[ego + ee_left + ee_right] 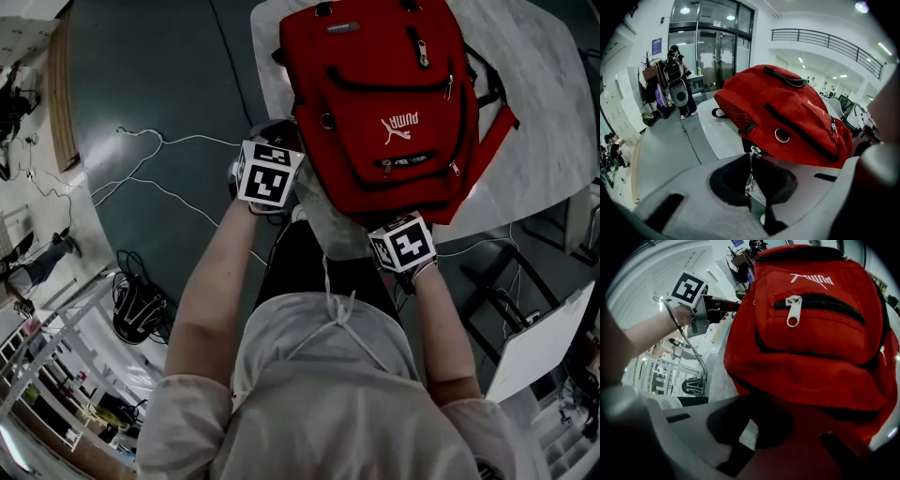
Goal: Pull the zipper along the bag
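Note:
A red backpack (pixel 384 103) lies on a pale table (pixel 534 112), its front pockets facing up. My left gripper (pixel 289 164) is at the bag's left side. In the left gripper view it (pixel 752 159) is shut on a thin metal zipper pull (pixel 749 176), which runs up to the bag's edge (pixel 787 112). My right gripper (pixel 389 217) is at the bag's near bottom edge. In the right gripper view its jaws (pixel 752 401) are closed, and the bag's dark lower hem (pixel 787 380) runs into them. A white zipper tab (pixel 793 310) hangs on the front pocket.
Loose white cables (pixel 141 141) and a coiled black cable (pixel 141 309) lie on the dark floor at the left. A white board (pixel 539 342) leans at the lower right. A person (pixel 677 61) stands far off by glass doors.

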`<move>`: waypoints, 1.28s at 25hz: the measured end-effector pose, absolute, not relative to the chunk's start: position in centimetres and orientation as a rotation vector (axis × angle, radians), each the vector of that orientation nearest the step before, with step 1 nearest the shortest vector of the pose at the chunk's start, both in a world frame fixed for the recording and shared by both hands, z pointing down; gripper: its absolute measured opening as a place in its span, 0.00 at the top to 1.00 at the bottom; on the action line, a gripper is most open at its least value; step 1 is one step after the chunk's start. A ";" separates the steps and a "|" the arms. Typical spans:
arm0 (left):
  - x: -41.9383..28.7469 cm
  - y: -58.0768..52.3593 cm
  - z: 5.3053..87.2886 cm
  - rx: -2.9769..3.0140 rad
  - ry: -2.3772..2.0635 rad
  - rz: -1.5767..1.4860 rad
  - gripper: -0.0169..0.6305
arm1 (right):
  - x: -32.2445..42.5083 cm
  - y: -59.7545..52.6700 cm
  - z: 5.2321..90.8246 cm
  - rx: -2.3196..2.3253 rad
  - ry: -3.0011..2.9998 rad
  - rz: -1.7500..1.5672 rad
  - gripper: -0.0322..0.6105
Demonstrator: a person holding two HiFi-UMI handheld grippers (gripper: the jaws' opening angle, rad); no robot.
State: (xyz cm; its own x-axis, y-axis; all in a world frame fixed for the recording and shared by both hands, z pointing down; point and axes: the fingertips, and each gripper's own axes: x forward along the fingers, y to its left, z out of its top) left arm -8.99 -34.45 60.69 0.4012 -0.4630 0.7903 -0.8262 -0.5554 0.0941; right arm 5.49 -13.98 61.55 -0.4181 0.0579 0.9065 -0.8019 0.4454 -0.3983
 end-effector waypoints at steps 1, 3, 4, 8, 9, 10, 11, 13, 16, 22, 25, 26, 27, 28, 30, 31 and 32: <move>-9.0 -34.5 60.8 2.183 -1.100 1.009 0.94 | 5.5 -14.0 61.6 0.647 -1.731 1.117 0.91; -8.9 -34.5 60.9 2.177 -1.105 0.998 0.94 | 5.5 -13.9 61.6 0.655 -1.727 1.114 0.91; -8.9 -34.5 60.9 2.177 -1.109 0.996 0.94 | 5.6 -13.9 61.6 0.658 -1.726 1.114 0.91; -9.0 -34.5 60.9 2.233 -1.178 1.054 0.94 | 5.4 -14.0 61.7 0.654 -1.730 1.118 0.91; -9.0 -34.5 60.9 2.247 -1.208 1.057 0.93 | 5.4 -14.0 61.8 0.648 -1.724 1.115 0.91; -9.0 -34.4 60.9 2.255 -1.233 1.048 0.93 | 5.5 -13.9 61.9 0.646 -1.715 1.109 0.91; -9.0 -34.2 60.9 2.254 -1.247 1.027 0.90 | 5.7 -13.8 62.0 0.650 -1.704 1.103 0.91; -9.0 -33.4 60.8 2.237 -1.253 0.979 0.82 | 6.0 -13.8 62.0 0.673 -1.689 1.097 0.91; -9.2 -31.8 60.4 2.219 -1.256 0.937 0.74 | 6.0 -13.7 61.3 0.711 -1.700 1.079 0.91; -9.6 -29.0 57.3 2.201 -1.292 0.835 0.74 | 6.2 -15.1 58.0 0.825 -1.800 0.961 0.91; -9.1 -27.3 54.3 2.214 -1.279 0.770 0.76 | 6.2 -17.0 55.2 0.933 -1.878 0.889 0.91; -8.9 -26.9 53.3 2.220 -1.281 0.737 0.79 | 6.2 -17.8 54.3 0.969 -1.904 0.858 0.91; -8.7 -26.5 52.3 2.225 -1.284 0.702 0.83 | 6.1 -18.4 53.2 1.002 -1.930 0.830 0.91; -8.4 -26.0 51.1 2.232 -1.285 0.666 0.86 | 6.0 -18.9 52.1 1.032 -1.956 0.805 0.91; -7.9 -25.1 48.6 2.253 -1.285 0.597 0.90 | 5.6 -19.7 49.8 1.086 -2.011 0.762 0.91; -7.6 -24.9 47.3 2.267 -1.288 0.559 0.92 | 5.4 -20.2 48.6 1.113 -2.041 0.737 0.91; -7.3 -24.9 45.9 2.281 -1.291 0.516 0.93 | 5.2 -20.9 47.3 1.141 -2.073 0.710 0.91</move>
